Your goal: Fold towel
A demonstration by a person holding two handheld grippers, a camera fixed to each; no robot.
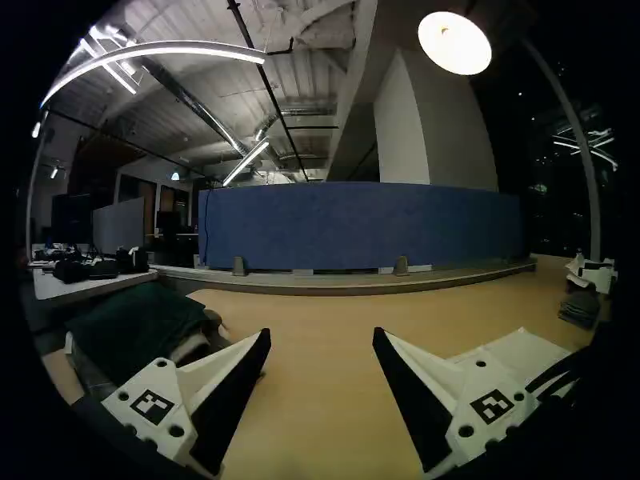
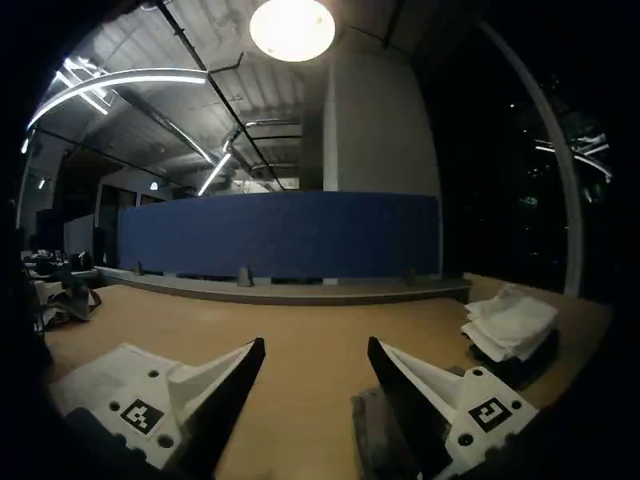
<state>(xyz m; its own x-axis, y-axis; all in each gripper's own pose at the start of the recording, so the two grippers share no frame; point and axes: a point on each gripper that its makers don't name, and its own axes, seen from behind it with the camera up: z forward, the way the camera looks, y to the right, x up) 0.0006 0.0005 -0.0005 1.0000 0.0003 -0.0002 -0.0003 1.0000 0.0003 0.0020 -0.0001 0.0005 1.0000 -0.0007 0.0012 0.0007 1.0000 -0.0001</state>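
Left gripper [image 1: 321,331] and right gripper [image 2: 314,340] are both hovering, jaws apart and empty, with the dark green towel [image 1: 140,320] sitting near left and white towels [image 2: 512,318] piled right, so I'm guessing a sloppy grab is going to pinch several layers.

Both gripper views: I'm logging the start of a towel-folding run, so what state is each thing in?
left gripper: open, holding nothing.
right gripper: open, holding nothing.
dark green towel: bunched up, untouched.
white towels: folded, stacked on something dark.
grey cloth: lying flat, partly under the right gripper.
ceiling lamp: lit.
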